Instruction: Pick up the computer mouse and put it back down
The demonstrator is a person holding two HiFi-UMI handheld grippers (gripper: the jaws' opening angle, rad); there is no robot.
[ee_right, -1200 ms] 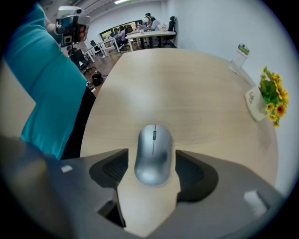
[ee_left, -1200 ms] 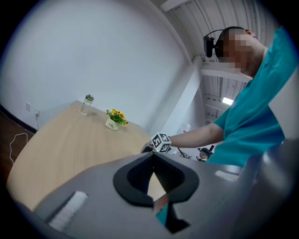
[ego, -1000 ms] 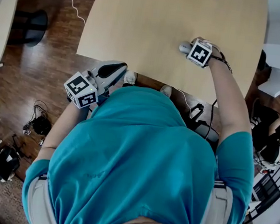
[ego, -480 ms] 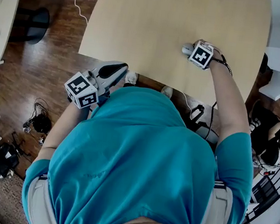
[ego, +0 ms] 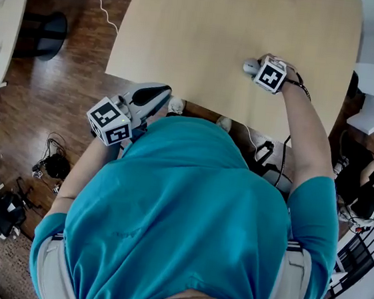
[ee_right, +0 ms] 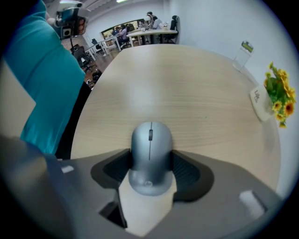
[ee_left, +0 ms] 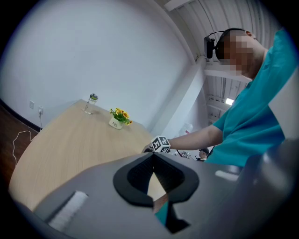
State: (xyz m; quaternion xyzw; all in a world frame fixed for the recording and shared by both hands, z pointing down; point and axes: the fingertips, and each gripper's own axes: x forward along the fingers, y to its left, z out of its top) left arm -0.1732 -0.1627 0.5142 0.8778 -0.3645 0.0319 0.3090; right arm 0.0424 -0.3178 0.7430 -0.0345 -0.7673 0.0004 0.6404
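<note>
right gripper [ego: 260,68] has edged rightward, jaws clamping the mouse [ee_right: 150,149], half hidden from above; left gripper [ego: 154,93] clenched shut.

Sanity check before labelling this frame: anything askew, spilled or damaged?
Nothing stands out. The computer mouse sits straight between the jaws of the right gripper, which press its sides. The flower pot and glass bottle stand upright at the far side of the table, nothing spilled.

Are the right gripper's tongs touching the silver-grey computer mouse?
Touching. In the right gripper view, the right gripper presses its pads against both sides of the silver-grey computer mouse.
</note>
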